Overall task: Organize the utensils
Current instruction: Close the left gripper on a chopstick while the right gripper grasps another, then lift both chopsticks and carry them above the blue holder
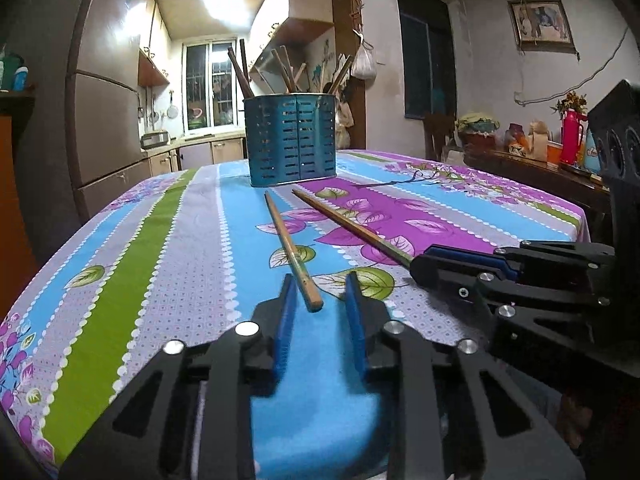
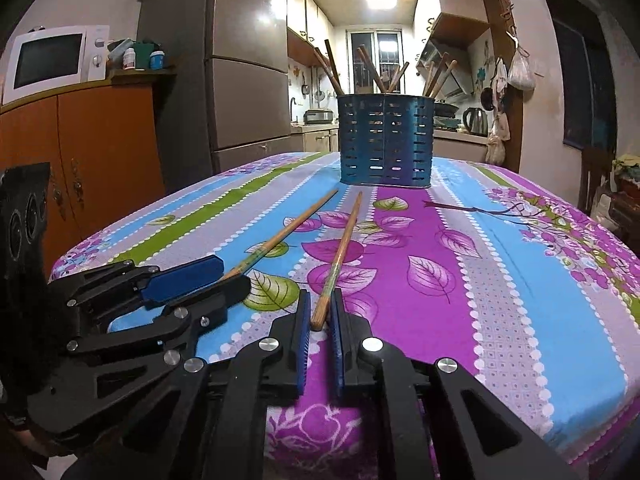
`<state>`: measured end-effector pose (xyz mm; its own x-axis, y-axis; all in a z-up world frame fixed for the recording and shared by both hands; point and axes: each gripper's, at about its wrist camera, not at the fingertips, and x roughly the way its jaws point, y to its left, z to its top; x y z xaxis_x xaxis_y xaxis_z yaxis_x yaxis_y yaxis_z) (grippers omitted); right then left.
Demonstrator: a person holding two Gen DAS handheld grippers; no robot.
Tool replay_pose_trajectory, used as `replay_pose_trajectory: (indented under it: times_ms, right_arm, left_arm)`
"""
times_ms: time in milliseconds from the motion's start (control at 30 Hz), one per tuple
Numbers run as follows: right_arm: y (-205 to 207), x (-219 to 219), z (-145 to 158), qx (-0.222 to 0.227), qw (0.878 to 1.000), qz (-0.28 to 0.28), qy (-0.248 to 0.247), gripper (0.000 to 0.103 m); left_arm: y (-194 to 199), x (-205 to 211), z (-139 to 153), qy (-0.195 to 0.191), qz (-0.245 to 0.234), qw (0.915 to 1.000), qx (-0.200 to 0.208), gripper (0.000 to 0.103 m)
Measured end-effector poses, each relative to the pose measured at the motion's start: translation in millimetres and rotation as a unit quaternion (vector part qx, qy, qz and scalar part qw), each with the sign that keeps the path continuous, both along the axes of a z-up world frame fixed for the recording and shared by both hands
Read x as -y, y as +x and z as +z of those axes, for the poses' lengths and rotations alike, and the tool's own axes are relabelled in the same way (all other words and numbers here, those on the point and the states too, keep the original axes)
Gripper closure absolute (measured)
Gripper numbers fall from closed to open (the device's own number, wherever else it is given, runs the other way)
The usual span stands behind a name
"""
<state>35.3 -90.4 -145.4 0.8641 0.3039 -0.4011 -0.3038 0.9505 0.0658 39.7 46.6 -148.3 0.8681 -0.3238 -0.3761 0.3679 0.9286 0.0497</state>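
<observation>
Two wooden chopsticks lie on the floral tablecloth (image 1: 192, 248). The left chopstick (image 1: 291, 251) has its near end between the fingers of my left gripper (image 1: 319, 289), which is open around it. The right chopstick (image 2: 339, 259) has its near end between the narrow-set fingers of my right gripper (image 2: 320, 304), which stands slightly open around it. A blue slotted utensil holder (image 1: 291, 139) stands at the far middle of the table with several chopsticks upright in it; it also shows in the right wrist view (image 2: 385, 140). Each gripper shows in the other's view, the right gripper (image 1: 424, 268) and the left gripper (image 2: 228, 276).
The table's left edge (image 1: 60, 280) and right edge (image 2: 600, 360) drop off close by. A fridge (image 2: 240, 80) and an orange cabinet (image 2: 80, 152) with a microwave (image 2: 52, 60) stand at the left. A side table (image 1: 540, 160) with bottles stands at the right.
</observation>
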Motion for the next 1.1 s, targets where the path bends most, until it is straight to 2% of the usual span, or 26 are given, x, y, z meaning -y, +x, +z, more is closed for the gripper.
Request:
replay_pose_trajectory:
  times_ms: [200, 500, 733, 1100]
  right_arm:
    - [0.4, 0.2, 0.6, 0.000, 1.000, 0.002, 0.003, 0.092]
    - [-2.7, 8.5, 8.7, 0.006, 1.000, 0.006, 0.014, 0.095]
    - [-11.7, 25.0, 38.4, 0.047, 0.999, -0.008, 0.006, 0.096]
    - [-11.7, 49.3, 108.7, 0.138, 0.990, 0.001, -0.004, 0.096]
  left_arm:
    - [3.0, 1.6, 0.1, -0.008, 0.008, 0.9999, 0.003, 0.094]
    - [-0.6, 2.5, 9.5, -0.009, 0.013, 0.9999, 0.006, 0.095]
    - [-9.7, 4.1, 46.9, -0.015, 0.013, 0.9983, 0.055, 0.096]
    - [-6.0, 19.6, 105.2, -0.016, 0.008, 0.9901, 0.139, 0.098]
